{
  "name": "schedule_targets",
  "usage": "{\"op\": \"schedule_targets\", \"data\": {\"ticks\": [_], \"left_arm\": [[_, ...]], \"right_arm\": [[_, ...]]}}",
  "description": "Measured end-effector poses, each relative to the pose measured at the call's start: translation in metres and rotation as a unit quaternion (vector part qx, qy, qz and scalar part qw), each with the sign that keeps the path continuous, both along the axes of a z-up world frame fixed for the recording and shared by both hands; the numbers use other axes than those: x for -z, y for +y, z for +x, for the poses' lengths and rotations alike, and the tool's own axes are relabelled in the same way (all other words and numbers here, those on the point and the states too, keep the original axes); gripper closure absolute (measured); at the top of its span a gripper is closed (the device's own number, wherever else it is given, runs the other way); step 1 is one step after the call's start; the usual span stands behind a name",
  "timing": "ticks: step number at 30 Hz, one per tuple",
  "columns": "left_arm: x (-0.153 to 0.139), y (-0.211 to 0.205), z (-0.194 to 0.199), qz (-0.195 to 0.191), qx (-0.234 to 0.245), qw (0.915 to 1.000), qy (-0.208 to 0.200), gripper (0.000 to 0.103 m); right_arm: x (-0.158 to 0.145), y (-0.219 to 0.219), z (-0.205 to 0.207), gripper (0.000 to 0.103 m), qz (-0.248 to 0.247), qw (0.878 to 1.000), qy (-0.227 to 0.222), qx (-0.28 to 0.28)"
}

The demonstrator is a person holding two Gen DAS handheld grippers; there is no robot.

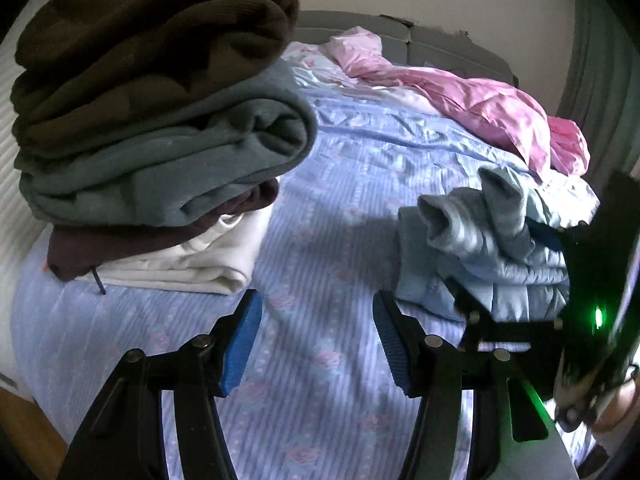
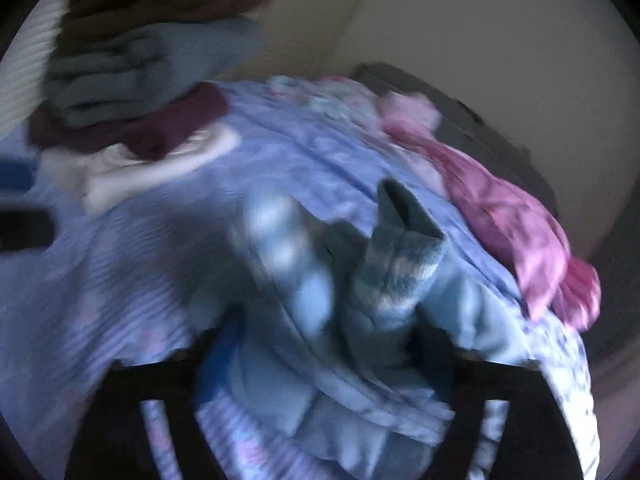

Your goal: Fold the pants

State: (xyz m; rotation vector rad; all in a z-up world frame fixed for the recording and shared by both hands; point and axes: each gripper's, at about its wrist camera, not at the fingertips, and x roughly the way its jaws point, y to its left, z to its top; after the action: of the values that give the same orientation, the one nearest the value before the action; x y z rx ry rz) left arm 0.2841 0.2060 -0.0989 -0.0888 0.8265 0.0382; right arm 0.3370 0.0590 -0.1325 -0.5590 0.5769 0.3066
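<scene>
Two grippers in play: left gripper hovered with fingers apart over the bed; right gripper was clamped on the light-blue pants, bunched at right. Best carry it low, then square the edges on the folded stack, far left.

Left gripper: black arms, silver pivot screws, ribbed blue pads. Right gripper: black frame, green indicator light.
</scene>
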Motion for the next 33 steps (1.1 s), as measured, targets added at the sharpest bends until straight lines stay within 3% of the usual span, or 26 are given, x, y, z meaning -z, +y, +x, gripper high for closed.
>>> {"op": "schedule_targets", "data": {"ticks": [6, 11, 15, 17, 19, 21, 24, 26, 30, 33], "left_arm": [[-0.012, 0.001, -0.007, 0.002, -0.005, 0.9999, -0.014, 0.043], [-0.031, -0.001, -0.008, -0.007, -0.008, 0.9995, -0.031, 0.042], [-0.048, -0.008, -0.015, -0.03, -0.003, 0.9982, -0.053, 0.034], [-0.057, -0.016, -0.016, -0.038, 0.002, 0.9972, -0.064, 0.03], [-0.064, -0.028, -0.014, -0.049, 0.007, 0.996, -0.074, 0.02], [-0.067, -0.038, -0.01, -0.071, 0.016, 0.9944, -0.077, 0.016], [-0.064, -0.056, 0.0, -0.102, 0.027, 0.9922, -0.065, 0.013], [-0.06, -0.066, 0.008, -0.113, 0.032, 0.9913, -0.059, 0.01], [-0.044, -0.088, 0.034, -0.142, 0.045, 0.9886, -0.024, 0.008], [-0.031, -0.096, 0.051, -0.162, 0.041, 0.986, 0.006, 0.008]], "right_arm": [[-0.011, 0.007, -0.026, 0.011, 0.028, 0.998, -0.02, -0.052], [-0.052, -0.003, -0.053, 0.011, 0.086, 0.99, -0.05, -0.105], [-0.083, -0.021, -0.072, 0.011, 0.117, 0.985, -0.078, -0.098], [-0.105, -0.049, -0.081, 0.01, 0.147, 0.98, -0.118, -0.064], [-0.12, -0.075, -0.087, 0.004, 0.169, 0.974, -0.149, -0.023], [-0.131, -0.109, -0.089, 0.0, 0.198, 0.963, -0.177, 0.04], [-0.133, -0.16, -0.079, 0.0, 0.25, 0.946, -0.167, 0.123], [-0.124, -0.195, -0.067, 0.0, 0.295, 0.93, -0.134, 0.173], [-0.091, -0.252, -0.044, 0.0, 0.42, 0.877, -0.05, 0.227], [-0.061, -0.275, -0.029, 0.0, 0.464, 0.849, -0.002, 0.252]]}}
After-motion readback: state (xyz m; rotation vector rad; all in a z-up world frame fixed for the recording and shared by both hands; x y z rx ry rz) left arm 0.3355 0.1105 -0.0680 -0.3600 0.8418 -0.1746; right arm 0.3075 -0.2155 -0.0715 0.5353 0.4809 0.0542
